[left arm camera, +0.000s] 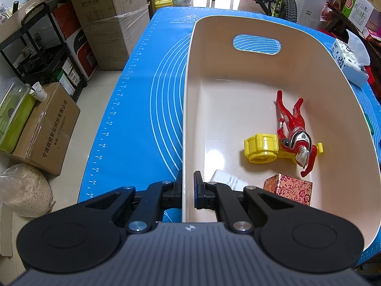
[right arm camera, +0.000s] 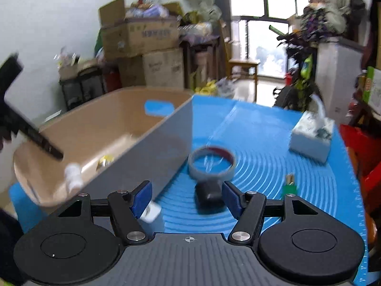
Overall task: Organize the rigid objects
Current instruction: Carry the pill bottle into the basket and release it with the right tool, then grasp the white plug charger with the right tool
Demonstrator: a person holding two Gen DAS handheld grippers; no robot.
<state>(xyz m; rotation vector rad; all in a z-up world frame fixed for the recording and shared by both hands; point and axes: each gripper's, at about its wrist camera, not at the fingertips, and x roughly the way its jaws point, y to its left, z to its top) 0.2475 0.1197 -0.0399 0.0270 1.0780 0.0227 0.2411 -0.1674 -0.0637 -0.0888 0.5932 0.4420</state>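
Observation:
A cream bin [left arm camera: 238, 26] stands on the blue mat [left arm camera: 142, 95]. In it lie a red hero figure [left arm camera: 295, 131], a yellow toy [left arm camera: 262, 149], a red patterned box [left arm camera: 289, 188] and a white item [left arm camera: 228, 180]. My left gripper [left arm camera: 188, 190] is shut on the bin's left wall, one finger outside and one inside. In the right wrist view my right gripper [right arm camera: 187, 197] is open above the mat; a black object [right arm camera: 209, 196] lies between its fingers, a tape roll [right arm camera: 211, 162] just beyond. The bin [right arm camera: 147, 147] stands to its left. The view is blurred.
A tissue box [right arm camera: 312, 138] and a small green item [right arm camera: 289, 186] lie on the mat to the right. A white object [right arm camera: 150, 212] lies by the right gripper's left finger. Cardboard boxes [left arm camera: 112, 19], a black shelf and a bicycle surround the table.

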